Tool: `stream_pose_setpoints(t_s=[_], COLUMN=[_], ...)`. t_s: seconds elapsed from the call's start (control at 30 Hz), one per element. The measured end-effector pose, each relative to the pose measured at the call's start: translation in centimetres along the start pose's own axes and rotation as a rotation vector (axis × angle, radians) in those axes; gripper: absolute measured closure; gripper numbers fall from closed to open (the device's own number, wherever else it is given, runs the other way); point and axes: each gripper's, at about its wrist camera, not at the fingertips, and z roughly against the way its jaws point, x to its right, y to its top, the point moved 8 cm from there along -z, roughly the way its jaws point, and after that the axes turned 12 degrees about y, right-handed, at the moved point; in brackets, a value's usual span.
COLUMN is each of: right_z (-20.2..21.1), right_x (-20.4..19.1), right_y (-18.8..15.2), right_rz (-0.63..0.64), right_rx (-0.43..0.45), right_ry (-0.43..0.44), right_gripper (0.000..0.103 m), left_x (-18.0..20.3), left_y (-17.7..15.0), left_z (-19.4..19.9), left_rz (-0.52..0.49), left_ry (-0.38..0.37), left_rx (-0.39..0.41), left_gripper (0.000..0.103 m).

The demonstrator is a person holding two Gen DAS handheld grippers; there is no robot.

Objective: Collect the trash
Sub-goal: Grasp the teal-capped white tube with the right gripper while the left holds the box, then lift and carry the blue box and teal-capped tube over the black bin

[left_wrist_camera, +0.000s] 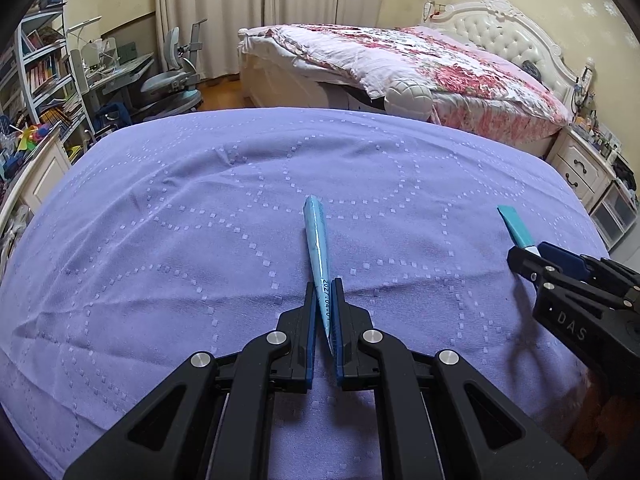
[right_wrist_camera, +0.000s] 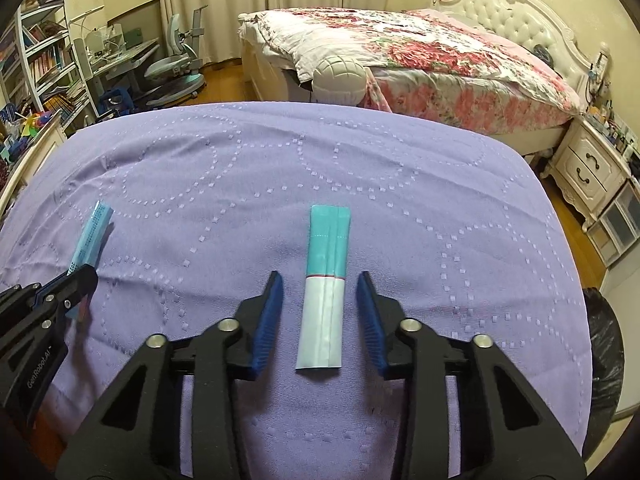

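Two pieces of trash, both flat sachet-type wrappers. First one: light blue wrapper (left_wrist_camera: 317,248) with a printed date near its lower end, pinched edge-on in the left gripper (left_wrist_camera: 325,312), jaws closed on its lower end, rest of it sticking forward over the purple cloth (left_wrist_camera: 200,208). In the right wrist view the same wrapper (right_wrist_camera: 91,236) shows at far left, flat side on, held by the left gripper (right_wrist_camera: 78,284)

Second one: teal-and-white wrapper (right_wrist_camera: 326,286), teal top half, white bottom half, thin red line where the colours meet, lying between the fingers of the right gripper (right_wrist_camera: 320,320). Blue pads (right_wrist_camera: 267,320) stand clear on both sides in that view, gap visible each side, not pressing, so jaws open with the wrapper between them. In the left wrist view only the teal tip (left_wrist_camera: 516,226) pokes out past the right gripper (left_wrist_camera: 532,258) at the right edge; jaw gap not readable from there

Purple cloth has a dotted ring pattern, a few wrinkles, covers the whole work surface. Black bin bag (right_wrist_camera: 606,364) just off the cloth's right edge. Behind: bed with floral quilt (left_wrist_camera: 420,60), white tufted headboard (left_wrist_camera: 508,28), white nightstand (right_wrist_camera: 592,168), grey desk chair (left_wrist_camera: 176,76), bookshelf (left_wrist_camera: 40,68) at left, cream curtains (left_wrist_camera: 260,4)
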Motion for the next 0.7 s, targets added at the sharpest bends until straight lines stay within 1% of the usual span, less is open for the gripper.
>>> stream_pose_setpoints(t_s=[0.1, 0.43, 0.7], right_z=[0.2, 2.3, 4.9], right_x=[-0.1, 0.0, 0.8], right_y=[-0.1, -2.6, -5.4], right_rz=[0.006, -0.012, -0.034], right_rx=[0.002, 0.013, 0.03], right_ry=[0.007, 0.041, 0.054], right_gripper=[0.084, 0.087, 0.087], left_x=[0.0, 1.0, 3.4], left_y=[-0.1, -1.2, -2.9], left_z=[0.1, 1.5, 3.3], left_rz=[-0.002, -0.014, -0.042], left_ry=[-0.004, -0.026, -0.065], left_rx=[0.002, 0.01, 0.016], left_gripper=[0.095, 0.095, 0.095])
